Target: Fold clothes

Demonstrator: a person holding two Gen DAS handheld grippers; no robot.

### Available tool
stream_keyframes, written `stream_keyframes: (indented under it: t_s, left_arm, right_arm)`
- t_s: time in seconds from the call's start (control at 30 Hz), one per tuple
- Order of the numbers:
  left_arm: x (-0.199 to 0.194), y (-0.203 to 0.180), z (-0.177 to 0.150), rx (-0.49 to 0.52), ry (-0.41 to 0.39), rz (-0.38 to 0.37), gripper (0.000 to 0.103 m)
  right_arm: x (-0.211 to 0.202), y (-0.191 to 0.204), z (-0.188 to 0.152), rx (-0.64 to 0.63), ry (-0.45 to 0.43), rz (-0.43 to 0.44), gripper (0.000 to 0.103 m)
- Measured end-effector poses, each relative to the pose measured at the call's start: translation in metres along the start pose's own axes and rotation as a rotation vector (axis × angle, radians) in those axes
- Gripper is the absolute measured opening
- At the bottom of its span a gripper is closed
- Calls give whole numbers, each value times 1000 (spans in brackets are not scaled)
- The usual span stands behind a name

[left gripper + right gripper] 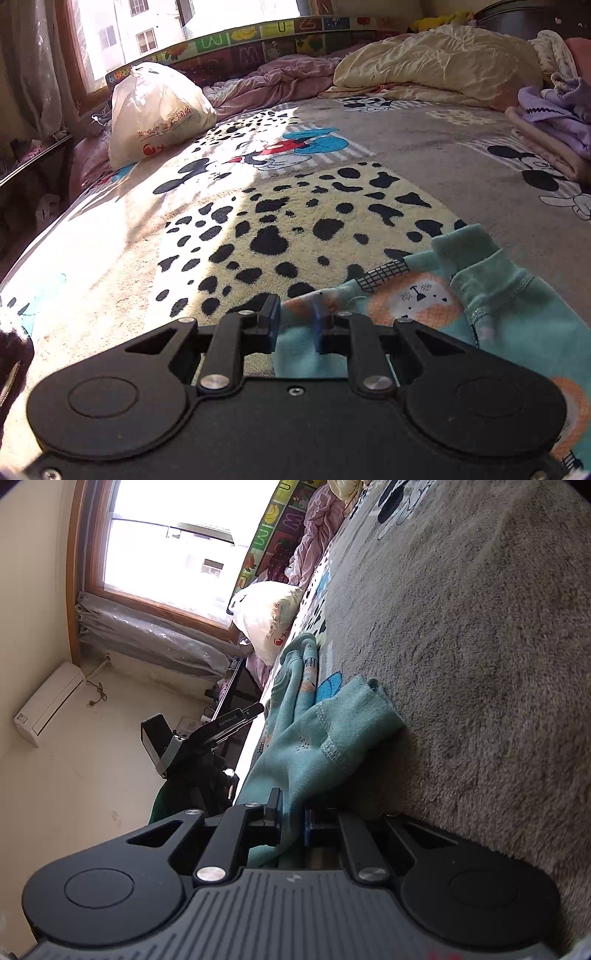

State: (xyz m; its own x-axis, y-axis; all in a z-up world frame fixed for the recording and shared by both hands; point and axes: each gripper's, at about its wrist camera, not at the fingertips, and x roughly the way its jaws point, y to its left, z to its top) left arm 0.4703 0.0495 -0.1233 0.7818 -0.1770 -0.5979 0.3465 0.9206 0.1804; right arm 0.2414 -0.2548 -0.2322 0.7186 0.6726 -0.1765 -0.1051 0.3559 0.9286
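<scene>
A fleecy cartoon blanket (332,206) covers the bed, sun falling across it from the window (166,546). A tied white bag (155,110) sits near the far edge, crumpled quilts (436,62) beyond. The teal garment (517,306) lies at the near side. The left gripper (295,325) stands partly open over its edge, seemingly not pinching it. The right gripper (293,821) is closed on its fabric.

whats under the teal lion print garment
The teal garment lies on the spotted cartoon blanket covering the bed. What the blanket looks like directly beneath the garment is hidden.
</scene>
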Motion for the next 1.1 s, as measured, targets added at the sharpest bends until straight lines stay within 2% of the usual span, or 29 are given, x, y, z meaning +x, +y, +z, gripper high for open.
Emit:
stream_keyframes:
  t_s: [0.1, 0.13, 0.2, 0.23, 0.3, 0.37, 0.4, 0.47, 0.73, 0.8, 0.87, 0.9, 0.97, 1.07, 1.1]
  left_arm:
    - [-5, -4, 4, -3, -22, -26, 15]
    - [11, -12, -3, 39, 48, -18, 15]
    - [15, -20, -9, 75, 27, -1, 15]
    - [9, -16, -3, 58, 37, -8, 15]
    - [-18, -3, 7, -27, -59, -17, 15]
    - [-44, 7, 10, -101, -90, -26, 15]
    - [-55, 7, 8, -101, -101, -15, 15]
    - [-82, 3, -2, -73, -93, 12, 15]
    - [-175, -22, -72, -140, -53, -34, 15]
    - [-179, -28, -93, -196, -28, -73, 15]
    - [-163, -41, -112, -206, 32, -110, 15]
    - [-151, -53, -118, -130, 81, -99, 15]
    - [-145, -59, -120, -95, 66, -87, 15]
    - [-170, -50, -112, -117, 36, -121, 22]
    - [-187, -45, -114, -124, -11, -118, 24]
  right_arm:
    - [0, 0, -1, 0, 1, 2, 13]
    - [0, 0, -1, -1, 1, 3, 13]
    - [0, 0, 0, -3, 2, 3, 13]
    - [-1, 0, -1, -2, 2, 3, 13]
    - [-1, 1, -1, -4, 1, 2, 13]
    - [-1, 1, -2, -8, 0, 0, 13]
    - [-1, 2, -2, -9, 0, 0, 13]
    - [-1, 2, -3, -10, -2, 0, 13]
    - [0, 4, -6, -23, -15, 9, 14]
    - [0, 4, -8, -33, -20, 12, 15]
    - [-1, 4, -9, -45, -25, 16, 15]
    - [-1, 5, -9, -48, -27, 16, 15]
    - [-2, 5, -9, -52, -29, 15, 16]
    - [-3, 5, -9, -57, -32, 15, 16]
    - [-3, 5, -9, -56, -33, 19, 16]
